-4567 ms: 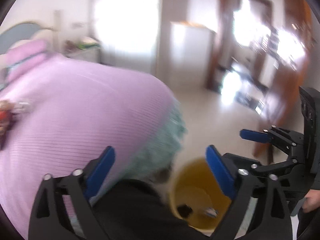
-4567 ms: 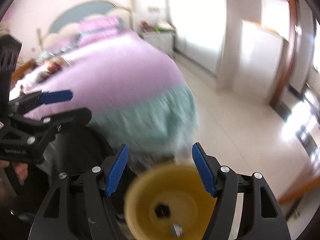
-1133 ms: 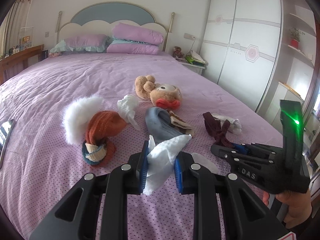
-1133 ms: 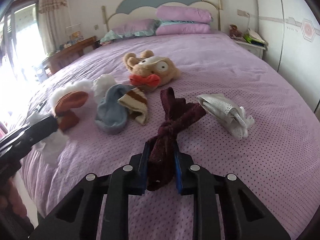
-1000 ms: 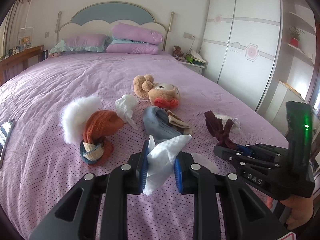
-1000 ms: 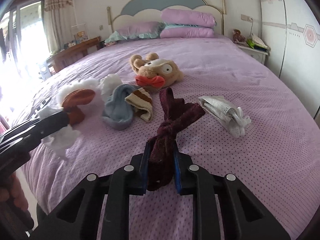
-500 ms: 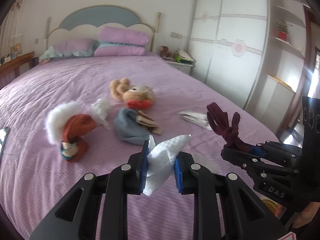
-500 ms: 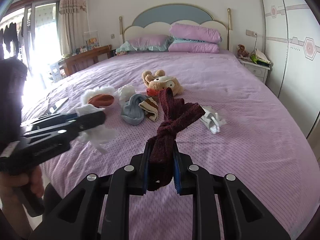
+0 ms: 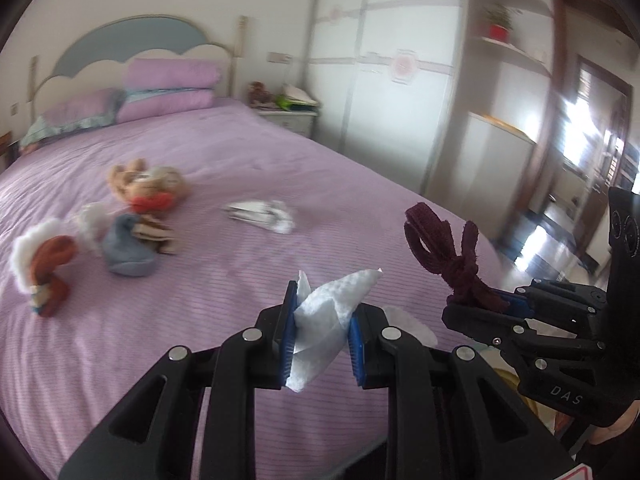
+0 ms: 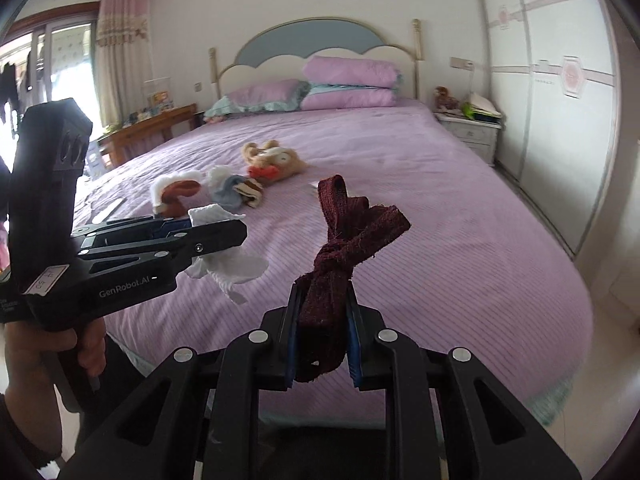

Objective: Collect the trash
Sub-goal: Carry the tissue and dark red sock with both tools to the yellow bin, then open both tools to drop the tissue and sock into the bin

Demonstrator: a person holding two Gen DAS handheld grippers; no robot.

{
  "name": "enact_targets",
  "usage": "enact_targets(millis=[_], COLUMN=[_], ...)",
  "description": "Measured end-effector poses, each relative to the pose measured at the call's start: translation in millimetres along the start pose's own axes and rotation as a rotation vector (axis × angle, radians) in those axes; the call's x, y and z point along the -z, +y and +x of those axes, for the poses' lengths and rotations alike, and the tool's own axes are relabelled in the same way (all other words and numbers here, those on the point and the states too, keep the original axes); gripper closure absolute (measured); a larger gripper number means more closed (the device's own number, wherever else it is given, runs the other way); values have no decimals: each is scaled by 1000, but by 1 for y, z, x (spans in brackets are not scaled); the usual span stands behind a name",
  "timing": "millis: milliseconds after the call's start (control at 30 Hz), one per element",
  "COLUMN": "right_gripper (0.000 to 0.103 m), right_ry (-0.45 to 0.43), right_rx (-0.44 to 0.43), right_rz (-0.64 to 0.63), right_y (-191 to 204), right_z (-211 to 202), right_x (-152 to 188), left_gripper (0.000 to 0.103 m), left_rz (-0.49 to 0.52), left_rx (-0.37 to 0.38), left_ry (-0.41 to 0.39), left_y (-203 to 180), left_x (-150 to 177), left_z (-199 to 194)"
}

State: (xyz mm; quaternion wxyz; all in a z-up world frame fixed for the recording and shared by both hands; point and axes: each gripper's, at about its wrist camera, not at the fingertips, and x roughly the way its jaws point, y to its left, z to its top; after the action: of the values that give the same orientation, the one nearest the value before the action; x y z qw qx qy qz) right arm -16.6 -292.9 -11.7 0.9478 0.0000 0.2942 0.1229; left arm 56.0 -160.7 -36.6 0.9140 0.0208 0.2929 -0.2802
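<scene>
My left gripper is shut on a crumpled white tissue and holds it in the air above the foot of the purple bed. It also shows in the right wrist view, with the white tissue hanging from it. My right gripper is shut on a knotted dark red cloth strip, lifted off the bed. It also shows in the left wrist view, with the dark red strip standing up from it.
On the bed lie a white crumpled cloth, a plush toy, a blue-grey sock, a striped sock, a white wad and an orange knit piece with white fluff. A nightstand and a wardrobe stand to the right.
Both grippers have pulled back from the bed and swung to the right, each still holding its piece. The things on the bed look farther away.
</scene>
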Motion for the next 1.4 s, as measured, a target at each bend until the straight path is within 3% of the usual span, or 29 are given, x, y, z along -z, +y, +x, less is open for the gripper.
enact_targets(millis=[267, 500, 700, 833, 900, 967, 1000, 1033, 1233, 1400], right_gripper=[84, 84, 84, 84, 84, 84, 84, 84, 84, 83], right_ry=[26, 73, 179, 258, 289, 314, 321, 329, 368, 410], right_rx=[112, 282, 393, 410, 417, 413, 415, 416, 413, 396], right_rz=[88, 253, 397, 482, 521, 560, 567, 577, 600, 606], right_y=[-45, -99, -130, -141, -146, -151, -152, -153, -157, -158], right_z=[-56, -103, -130, -131, -131, -130, -131, -131, -129, -115], right_x=[50, 114, 177, 214, 229, 244, 247, 252, 268, 279], left_gripper=[80, 80, 80, 79, 71, 53, 38, 32, 21, 21], left_rz=[94, 207, 320, 404, 436, 474, 488, 494, 462, 449], left_rx=[185, 325, 408, 456, 465, 480, 485, 492, 480, 463], left_ry=[82, 176, 294, 400, 449, 514, 540, 556, 556, 535], left_y=[-81, -157, -222, -266, -274, -286, -290, -293, -285, -278], left_x=[15, 38, 72, 108, 121, 139, 147, 152, 153, 146], left_z=[34, 64, 94, 116, 126, 138, 143, 146, 151, 151])
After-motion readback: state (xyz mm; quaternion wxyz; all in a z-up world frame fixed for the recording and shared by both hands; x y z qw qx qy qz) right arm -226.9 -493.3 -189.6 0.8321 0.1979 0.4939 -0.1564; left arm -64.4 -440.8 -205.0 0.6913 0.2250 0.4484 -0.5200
